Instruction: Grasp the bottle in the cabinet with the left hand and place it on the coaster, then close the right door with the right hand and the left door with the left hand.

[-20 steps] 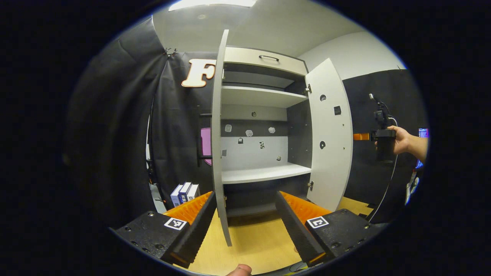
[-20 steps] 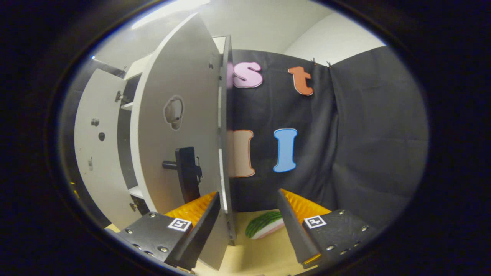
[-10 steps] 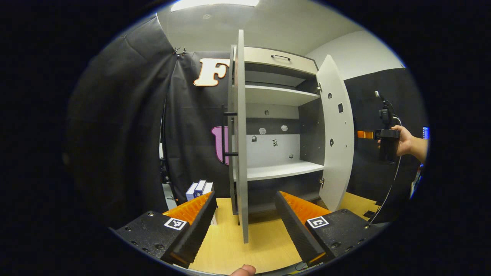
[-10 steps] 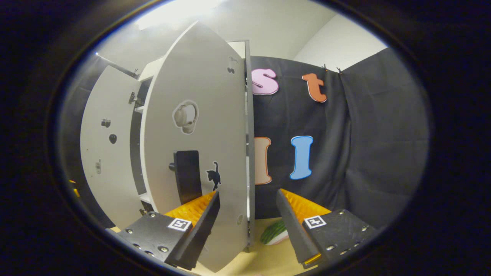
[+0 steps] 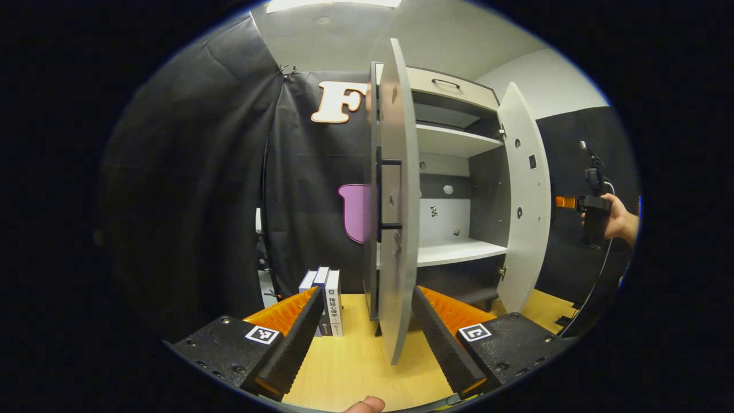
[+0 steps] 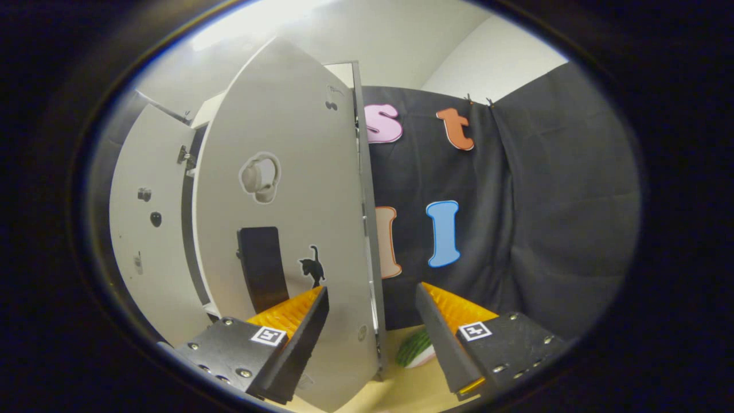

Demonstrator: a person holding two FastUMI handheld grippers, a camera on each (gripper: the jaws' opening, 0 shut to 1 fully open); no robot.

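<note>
left gripper view. the left gripper (image 5: 361,338) has its fingers spread wide and empty above the wooden tabletop (image 5: 355,367). the left door (image 5: 395,201) stands upright between the fingers' line of sight, long axis vertical, seen nearly edge-on with its free edge toward the camera and its black bar handle (image 5: 379,195) on the outer face. the cabinet (image 5: 453,189) is open behind it, shelves bare. the right door (image 5: 524,201) is ajar, also upright. beyond it a hand (image 5: 619,218) holds the right gripper (image 5: 593,212). books (image 5: 327,298) stand just left of the cabinet base. compared with one second ago, the left door sits further right in the view and shows its handle side.

right gripper view. the right gripper (image 6: 370,338) is likewise spread, clasping nothing. the right door (image 6: 287,229) fills the left half, upright, outer face toward the camera, its black handle (image 6: 261,267) just above the left finger. it shows more of its face than a second ago. a green striped object (image 6: 414,347) lies on the tabletop between the fingers.
</note>
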